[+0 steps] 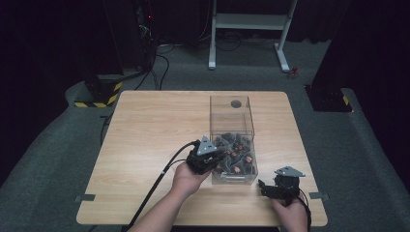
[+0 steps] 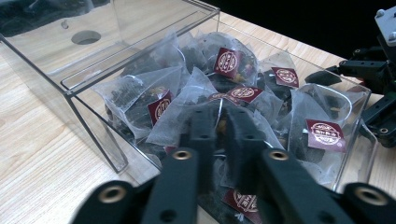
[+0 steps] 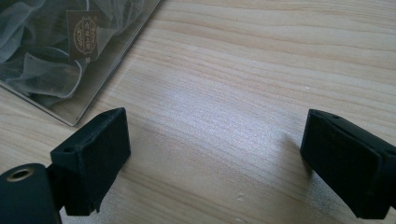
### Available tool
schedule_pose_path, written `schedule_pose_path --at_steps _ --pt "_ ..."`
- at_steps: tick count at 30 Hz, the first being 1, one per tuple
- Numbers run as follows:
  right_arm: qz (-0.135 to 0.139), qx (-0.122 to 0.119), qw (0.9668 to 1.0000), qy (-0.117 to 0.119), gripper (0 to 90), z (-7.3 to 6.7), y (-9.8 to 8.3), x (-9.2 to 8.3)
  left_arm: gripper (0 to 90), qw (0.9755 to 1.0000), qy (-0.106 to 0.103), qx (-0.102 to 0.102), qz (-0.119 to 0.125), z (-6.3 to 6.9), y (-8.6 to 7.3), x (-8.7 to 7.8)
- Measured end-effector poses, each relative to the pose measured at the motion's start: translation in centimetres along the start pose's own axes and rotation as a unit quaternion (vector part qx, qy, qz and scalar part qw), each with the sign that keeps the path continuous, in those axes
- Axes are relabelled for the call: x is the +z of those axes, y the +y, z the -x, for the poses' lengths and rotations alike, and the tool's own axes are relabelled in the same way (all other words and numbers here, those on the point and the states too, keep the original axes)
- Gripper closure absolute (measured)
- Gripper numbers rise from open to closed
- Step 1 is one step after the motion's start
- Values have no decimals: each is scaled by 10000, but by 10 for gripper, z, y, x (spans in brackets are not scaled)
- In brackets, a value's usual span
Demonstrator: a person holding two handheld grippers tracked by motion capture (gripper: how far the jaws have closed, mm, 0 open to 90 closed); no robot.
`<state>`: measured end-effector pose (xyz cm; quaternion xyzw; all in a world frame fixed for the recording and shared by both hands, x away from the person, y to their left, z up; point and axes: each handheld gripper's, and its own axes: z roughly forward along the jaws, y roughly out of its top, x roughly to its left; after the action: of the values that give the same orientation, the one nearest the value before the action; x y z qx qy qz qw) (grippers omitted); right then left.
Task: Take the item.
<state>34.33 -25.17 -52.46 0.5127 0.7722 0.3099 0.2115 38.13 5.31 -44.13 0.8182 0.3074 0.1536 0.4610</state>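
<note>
One pale wooden table (image 1: 154, 130) is carrying a clear plastic box (image 1: 232, 113) full of mesh pyramid tea bags with dark red tags (image 2: 233, 79). The left gripper (image 2: 219, 126) is reaching into the box, its jaws nearly together and pinching one tea bag. The right gripper (image 3: 215, 154) is hovering wide open and empty, just beside the box.

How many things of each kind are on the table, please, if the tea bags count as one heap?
Clear box: 1
Heap of tea bags, too tangled to count singly: 1
Hand-held tools, left tool and right tool: 2
Total: 4
</note>
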Motion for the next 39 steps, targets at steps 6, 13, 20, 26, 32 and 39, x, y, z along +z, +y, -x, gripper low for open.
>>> schedule_pose_path --at_steps 6,13,20,26,32,39 --pt "6 -15 10000 7 82 0 0 0 900 10000 -37 66 25 2 0 0" --pt "3 -1 10000 7 83 0 0 0 900 9998 -19 62 175 2 1 -8" --pt "4 -6 10000 7 83 0 0 0 736 9991 170 -214 335 -7 1 -9" --pt "4 -6 10000 8 83 0 0 0 431 9981 102 -469 393 -8 4 -2" --pt "4 -8 10000 11 83 0 0 0 364 9992 3 -374 118 -6 1 7" --pt "4 -8 10000 10 82 0 0 0 543 9995 -127 -285 44 -3 0 4"
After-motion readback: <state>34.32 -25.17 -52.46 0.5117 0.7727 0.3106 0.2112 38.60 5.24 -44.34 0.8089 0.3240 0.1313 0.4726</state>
